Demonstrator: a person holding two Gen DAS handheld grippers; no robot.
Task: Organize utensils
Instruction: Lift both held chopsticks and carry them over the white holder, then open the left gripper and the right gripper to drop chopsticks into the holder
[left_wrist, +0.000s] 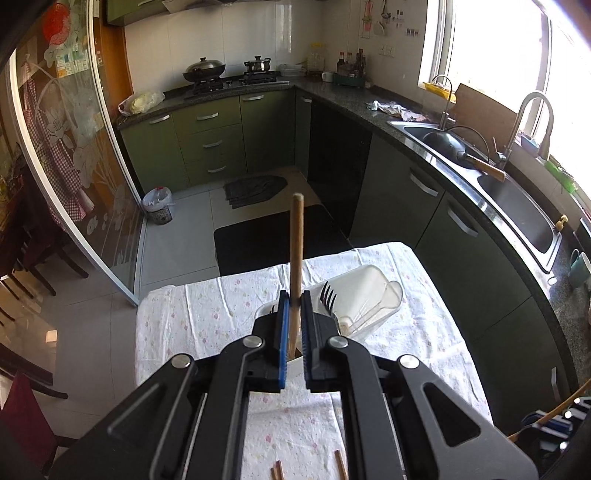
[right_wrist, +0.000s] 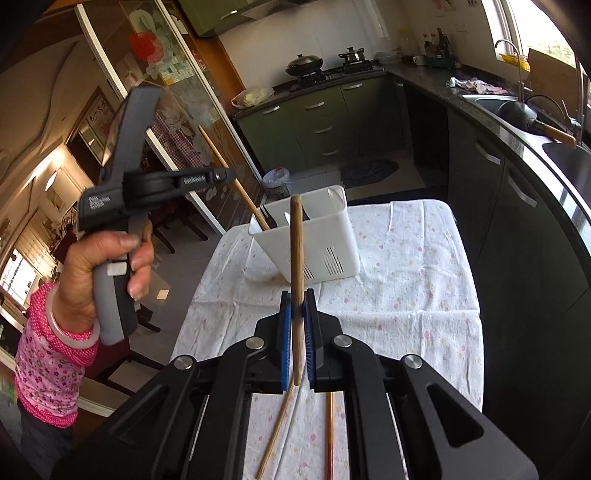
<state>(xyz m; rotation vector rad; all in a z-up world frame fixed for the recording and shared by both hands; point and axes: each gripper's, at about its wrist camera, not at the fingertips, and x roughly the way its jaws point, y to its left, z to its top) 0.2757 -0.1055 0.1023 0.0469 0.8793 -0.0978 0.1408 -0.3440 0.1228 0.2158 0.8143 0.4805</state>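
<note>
The left gripper (left_wrist: 294, 302) is closed on a wooden chopstick (left_wrist: 296, 254) above the white holder (left_wrist: 373, 295) on the table (left_wrist: 207, 314) — its lower end seems inside. The right gripper (right_wrist: 298, 306) is clamped on another chopstick (right_wrist: 296, 258).

The chopsticks (left_wrist: 277, 469) on the desk (left_wrist: 184, 314) run off the left wrist view's bottom edge at six o'clock. The fork (left_wrist: 328, 295) (tines only) shows above the white holder (left_wrist: 373, 295); its handle is hidden inside.
</note>
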